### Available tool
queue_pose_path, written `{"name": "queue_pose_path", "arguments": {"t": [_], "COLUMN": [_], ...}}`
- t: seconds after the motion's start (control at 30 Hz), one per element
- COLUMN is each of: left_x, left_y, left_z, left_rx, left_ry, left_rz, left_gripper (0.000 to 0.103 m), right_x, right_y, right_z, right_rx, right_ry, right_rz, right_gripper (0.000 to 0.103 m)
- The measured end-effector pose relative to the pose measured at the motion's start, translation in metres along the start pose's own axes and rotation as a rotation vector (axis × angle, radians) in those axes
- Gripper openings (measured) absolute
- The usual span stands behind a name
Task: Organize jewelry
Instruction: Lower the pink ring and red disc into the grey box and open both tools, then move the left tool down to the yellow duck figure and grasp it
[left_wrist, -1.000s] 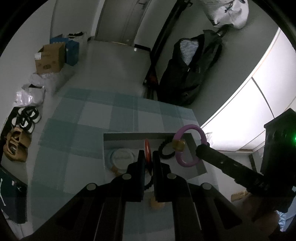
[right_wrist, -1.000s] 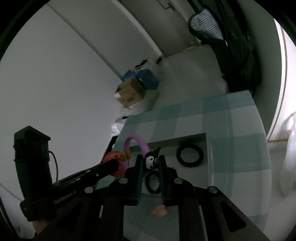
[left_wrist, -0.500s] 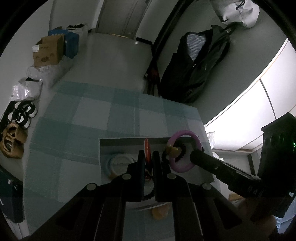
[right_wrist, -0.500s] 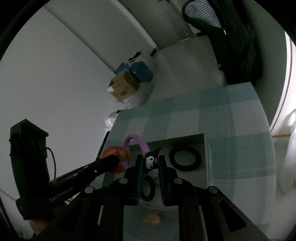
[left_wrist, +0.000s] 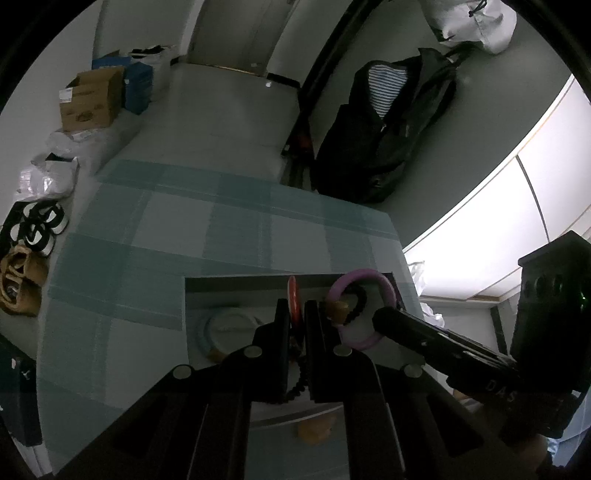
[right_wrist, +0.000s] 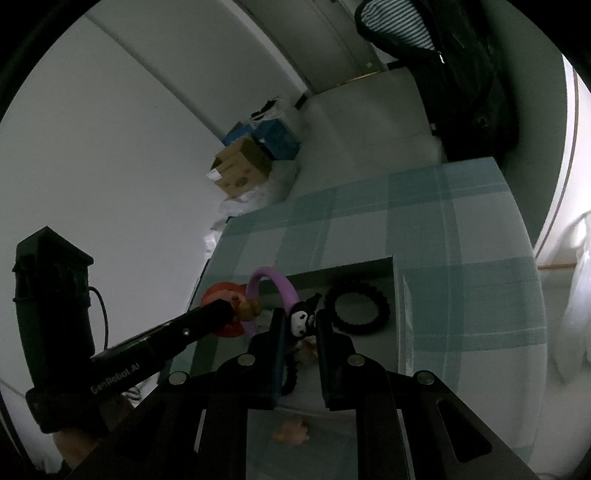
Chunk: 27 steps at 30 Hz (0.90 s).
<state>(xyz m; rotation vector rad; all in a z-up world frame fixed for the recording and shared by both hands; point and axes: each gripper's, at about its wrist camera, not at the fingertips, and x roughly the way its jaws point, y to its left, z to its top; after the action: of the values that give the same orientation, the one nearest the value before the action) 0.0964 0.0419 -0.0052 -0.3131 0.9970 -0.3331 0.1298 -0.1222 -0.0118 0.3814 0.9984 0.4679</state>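
Checked teal cloth (left_wrist: 221, 236) covers the table, with a shallow grey tray (left_wrist: 236, 284) on it. From the left wrist, the left gripper (left_wrist: 295, 314) pinches an orange ring (left_wrist: 292, 291) edge-on over the tray. From the right wrist, the right gripper (right_wrist: 299, 325) clamps a purple bracelet (right_wrist: 275, 282) by its black-and-white charm (right_wrist: 302, 318), beside a black beaded bracelet (right_wrist: 357, 308) lying in the tray

Both tools pointed steeply downward, side by side. The left tool (left_wrist: 295, 314) was clamped tight; the right tool (right_wrist: 299, 325) was nearly closed, gripping.
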Motion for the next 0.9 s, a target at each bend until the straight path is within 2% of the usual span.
{"name": "queue_pose_path", "arguments": {"t": [0.27, 0.4, 0.53, 0.6, 0.63, 0.7, 0.73, 0.9], "left_x": [0.002, 0.004, 0.004, 0.003, 0.002, -0.002, -0.004, -0.011], "left_y": [0.0, 0.002, 0.0, 0.001, 0.001, 0.002, 0.001, -0.004], "left_z": [0.0, 0.0, -0.002, -0.003, -0.004, -0.004, -0.005, -0.011], "left_rx": [-0.013, -0.023, -0.009, -0.013, -0.017, -0.022, -0.019, 0.022], "left_ry": [-0.007, 0.016, 0.016, 0.016, 0.012, -0.002, -0.002, -0.015], "left_rz": [0.005, 0.005, 0.02, 0.02, 0.02, 0.006, 0.002, 0.013], "left_gripper": [0.003, 0.006, 0.019, 0.044, 0.049, 0.051, 0.051, 0.051], "right_x": [0.003, 0.007, 0.009, 0.007, 0.006, 0.001, -0.001, -0.009], "right_y": [-0.002, 0.0, -0.001, 0.0, 0.0, -0.001, -0.002, -0.003], "right_z": [-0.002, -0.004, -0.007, -0.007, -0.007, -0.007, -0.008, -0.012], "right_rx": [0.01, 0.001, 0.005, 0.001, 0.002, 0.005, 0.004, -0.006], "right_ry": [0.005, 0.01, 0.013, 0.002, -0.004, -0.024, -0.033, -0.046], "right_rz": [-0.018, -0.035, -0.039, -0.045, -0.048, -0.051, -0.052, -0.062], "right_gripper": [0.015, 0.017, 0.017, 0.025, 0.029, 0.044, 0.047, 0.049]}}
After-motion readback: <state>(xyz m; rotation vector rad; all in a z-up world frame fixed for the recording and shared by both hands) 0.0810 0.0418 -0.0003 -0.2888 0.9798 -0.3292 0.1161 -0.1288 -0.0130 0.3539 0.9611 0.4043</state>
